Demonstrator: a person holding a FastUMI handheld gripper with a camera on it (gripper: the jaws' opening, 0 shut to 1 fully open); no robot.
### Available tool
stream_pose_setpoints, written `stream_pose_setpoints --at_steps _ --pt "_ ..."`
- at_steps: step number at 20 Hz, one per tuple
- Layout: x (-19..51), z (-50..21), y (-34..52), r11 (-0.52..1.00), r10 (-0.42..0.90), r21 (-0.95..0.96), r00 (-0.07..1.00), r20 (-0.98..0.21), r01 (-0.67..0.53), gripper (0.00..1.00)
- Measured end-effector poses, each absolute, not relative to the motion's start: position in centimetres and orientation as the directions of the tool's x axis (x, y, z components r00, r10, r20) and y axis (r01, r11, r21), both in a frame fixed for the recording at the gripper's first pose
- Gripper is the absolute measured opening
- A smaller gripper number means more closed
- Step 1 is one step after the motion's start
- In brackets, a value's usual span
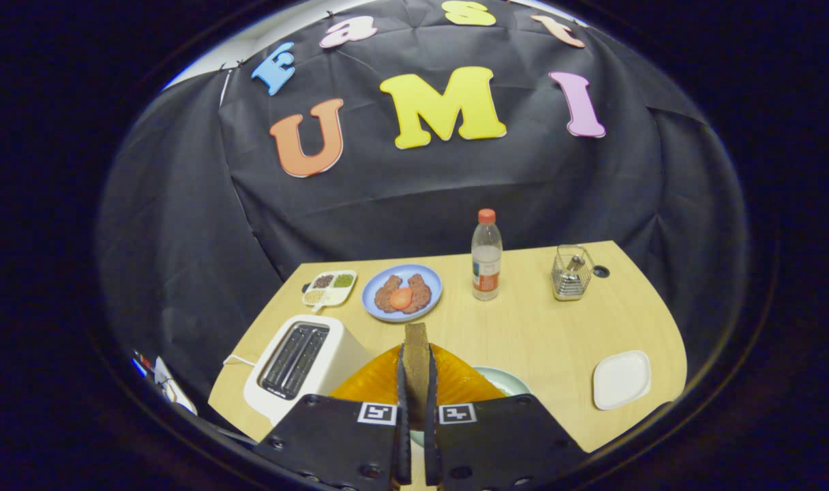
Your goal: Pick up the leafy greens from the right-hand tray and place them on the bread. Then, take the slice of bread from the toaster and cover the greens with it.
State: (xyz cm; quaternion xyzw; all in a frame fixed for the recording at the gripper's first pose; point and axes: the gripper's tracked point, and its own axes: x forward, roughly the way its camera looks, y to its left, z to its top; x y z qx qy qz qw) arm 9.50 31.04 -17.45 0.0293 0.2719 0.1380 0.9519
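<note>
Gripper view: the gripper (416,409) has its two fingers nearly together, clamped on a brown slice of bread (416,365) held upright on edge between them. Just beyond the fingers sits a pale plate (506,380) on the wooden table (544,334). The white toaster (298,361) stands beside the fingers, its slots empty.

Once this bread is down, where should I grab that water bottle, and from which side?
Take the water bottle by its straight body at the label, coming in level from the near side. It stands upright and apart from other things, and its neck narrows toward the cap. The tongs are shut on the bread slice now.
</note>
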Motion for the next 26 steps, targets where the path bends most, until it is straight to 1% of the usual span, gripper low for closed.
stream_pose_setpoints --at_steps 4,8,11,14,15,17,18,22,24,25,26 --pt "9.8 -22.3 31.2 0.953 0.302 0.165 0.771 -0.561 -0.254 0.08" --pt "10.0 -24.7 31.4 0.946 0.325 0.194 0.751 -0.575 -0.261 0.08" --pt "10.6 -26.2 30.4 0.951 0.309 0.177 0.751 -0.584 -0.254 0.08" --pt "10.8 -27.4 28.8 0.957 0.289 0.167 0.741 -0.606 -0.237 0.14" --pt "10.8 -27.4 28.4 0.959 0.283 0.161 0.742 -0.608 -0.234 0.15" --pt "11.1 -27.4 27.2 0.963 0.266 0.137 0.746 -0.610 -0.231 0.22" --pt "11.2 -27.7 26.6 0.967 0.252 0.125 0.747 -0.615 -0.223 0.36" --pt "11.3 -27.9 24.3 0.978 0.208 0.108 0.747 -0.632 -0.180 0.61" --pt "11.1 -27.9 23.4 0.981 0.190 0.091 0.743 -0.642 -0.172 0.81" --pt "11.0 -27.5 23.0 0.982 0.186 0.091 0.750 -0.635 -0.166 0.84" --pt "10.8 -27.2 22.7 0.983 0.181 0.088 0.756 -0.629 -0.162 0.84"
